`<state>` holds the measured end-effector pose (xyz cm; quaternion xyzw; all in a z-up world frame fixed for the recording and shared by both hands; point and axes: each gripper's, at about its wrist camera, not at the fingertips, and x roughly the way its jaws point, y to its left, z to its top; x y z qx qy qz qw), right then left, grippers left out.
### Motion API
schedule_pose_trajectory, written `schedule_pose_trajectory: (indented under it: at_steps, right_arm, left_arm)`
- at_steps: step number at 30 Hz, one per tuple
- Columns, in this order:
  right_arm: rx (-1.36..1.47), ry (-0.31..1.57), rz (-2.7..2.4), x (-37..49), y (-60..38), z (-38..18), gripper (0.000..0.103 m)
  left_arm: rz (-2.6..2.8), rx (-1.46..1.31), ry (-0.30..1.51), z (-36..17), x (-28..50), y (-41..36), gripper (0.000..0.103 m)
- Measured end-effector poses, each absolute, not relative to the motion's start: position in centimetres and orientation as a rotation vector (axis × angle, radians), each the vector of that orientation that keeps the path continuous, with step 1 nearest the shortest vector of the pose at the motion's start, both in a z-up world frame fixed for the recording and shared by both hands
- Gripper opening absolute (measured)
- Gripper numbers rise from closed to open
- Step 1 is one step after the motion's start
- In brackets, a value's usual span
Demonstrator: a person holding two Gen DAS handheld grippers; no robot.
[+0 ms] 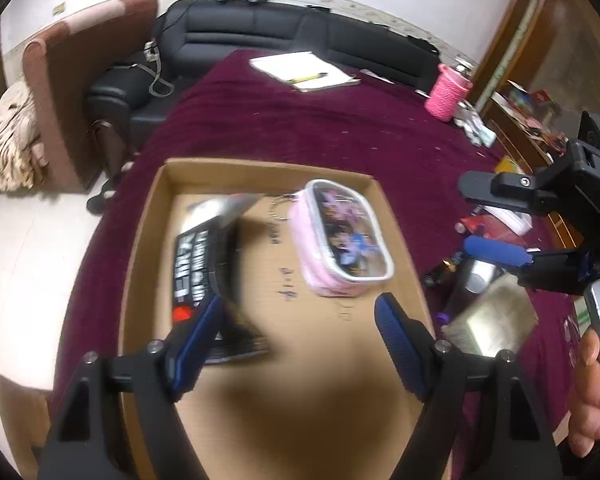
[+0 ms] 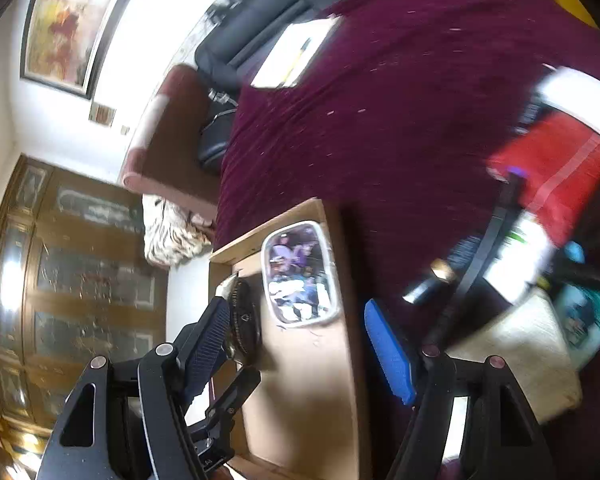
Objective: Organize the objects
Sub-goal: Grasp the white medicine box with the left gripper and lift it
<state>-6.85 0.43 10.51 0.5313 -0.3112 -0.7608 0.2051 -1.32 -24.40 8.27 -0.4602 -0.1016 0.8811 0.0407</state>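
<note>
left gripper (image 1: 300,320): spread, empty
right gripper (image 2: 300,344): spread, empty
pink pouch (image 1: 342,240): in cardboard tray (image 1: 268,170), 1 o'clock of the left gripper
handling: soft, light, probably slick window; pinch across its narrow sides

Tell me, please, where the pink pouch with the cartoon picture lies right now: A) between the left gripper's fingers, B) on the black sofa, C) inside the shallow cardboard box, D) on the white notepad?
C: the pink pouch rests on the floor of the cardboard box, beside a black packet, clear of both grippers.
</note>
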Motion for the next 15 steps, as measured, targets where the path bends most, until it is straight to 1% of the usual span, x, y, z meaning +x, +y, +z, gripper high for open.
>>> schedule_pose_trajectory:
  at_steps: [6, 10, 12, 13, 15]
  right_arm:
    - [1.498, -0.957, -2.158, -4.9, 5.6, 10.0, 0.076]
    - [1.491, -1.009, -2.19, -3.3, 9.4, 10.0, 0.077]
    - [1.493, -1.027, -2.204, -2.5, 11.2, 9.9, 0.078]
    - [1.496, -1.037, -2.209, -2.1, 12.1, 9.8, 0.078]
    - [1.502, -1.058, -2.214, -1.2, 13.9, 9.7, 0.078]
  left_arm:
    - [2.603, -1.367, -0.235, 8.8, -1.3, -20.8, 0.078]
    - [2.464, -1.339, -0.152, 9.0, -1.4, -17.0, 0.08]
    - [2.375, -1.304, -0.075, 9.0, -1.2, -14.5, 0.082]
    - [2.333, -1.284, -0.011, 9.0, -1.1, -13.0, 0.084]
    - [2.268, -1.272, 0.111, 8.7, -1.0, -10.5, 0.085]
